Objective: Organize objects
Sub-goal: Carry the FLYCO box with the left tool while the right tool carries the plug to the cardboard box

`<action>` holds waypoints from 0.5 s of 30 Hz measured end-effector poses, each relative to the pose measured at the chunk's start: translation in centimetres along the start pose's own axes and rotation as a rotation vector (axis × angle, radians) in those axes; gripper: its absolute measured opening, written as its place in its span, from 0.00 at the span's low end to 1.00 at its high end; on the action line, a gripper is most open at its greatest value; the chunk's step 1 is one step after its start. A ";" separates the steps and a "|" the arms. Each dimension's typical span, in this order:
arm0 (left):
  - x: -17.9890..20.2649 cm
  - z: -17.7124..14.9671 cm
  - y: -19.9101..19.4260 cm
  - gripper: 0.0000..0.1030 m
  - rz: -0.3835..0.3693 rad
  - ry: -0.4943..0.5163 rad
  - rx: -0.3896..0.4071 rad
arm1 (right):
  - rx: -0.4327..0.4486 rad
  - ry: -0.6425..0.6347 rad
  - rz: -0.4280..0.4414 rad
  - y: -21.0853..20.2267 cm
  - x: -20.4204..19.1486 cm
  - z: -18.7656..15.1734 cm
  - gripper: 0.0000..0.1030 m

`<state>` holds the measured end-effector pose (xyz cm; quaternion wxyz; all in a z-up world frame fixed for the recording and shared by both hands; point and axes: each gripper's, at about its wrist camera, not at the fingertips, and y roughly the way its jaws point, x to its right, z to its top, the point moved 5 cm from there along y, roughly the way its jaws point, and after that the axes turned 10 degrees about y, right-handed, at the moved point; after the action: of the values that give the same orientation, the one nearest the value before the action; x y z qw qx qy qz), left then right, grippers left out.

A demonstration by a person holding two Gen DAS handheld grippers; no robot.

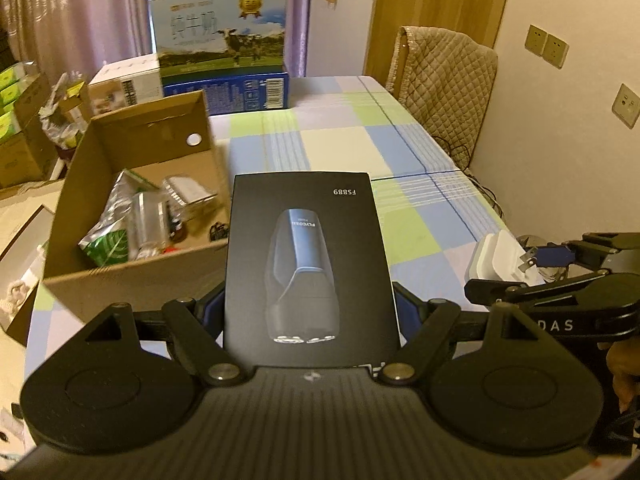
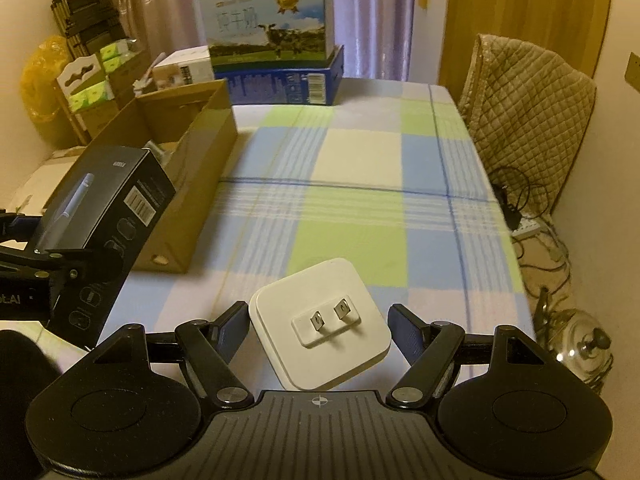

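Right, left gripper (image 1: 310, 304) clamps the black shaver box (image 1: 308, 256), its lower edge hidden; right gripper (image 2: 320, 322) pinches the white plug adapter (image 2: 320, 322). Cardboard box (image 1: 132, 264) contents at centre left look blurred.

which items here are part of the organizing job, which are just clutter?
Job:
- black box, held in left gripper
- white plug, between right gripper fingers
- open carton with items inside

Lying about:
- milk box
- blue box
- chair
- kettle
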<state>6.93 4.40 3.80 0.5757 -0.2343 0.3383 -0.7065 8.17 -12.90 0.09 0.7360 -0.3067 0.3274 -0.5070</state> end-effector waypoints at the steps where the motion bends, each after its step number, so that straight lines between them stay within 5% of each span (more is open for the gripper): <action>1: -0.2 -0.4 -0.3 0.75 0.006 -0.004 0.000 | -0.002 0.001 0.003 0.0 -0.1 -0.3 0.71; 15: -2.6 -3.2 -2.6 0.75 0.052 -0.023 -0.008 | -0.016 -0.031 0.047 0.1 -4.1 -2.4 0.71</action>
<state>3.51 7.92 3.76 0.5970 -0.2359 0.3402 -0.6871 5.27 -9.30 -0.74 0.7501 -0.3128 0.3271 -0.4821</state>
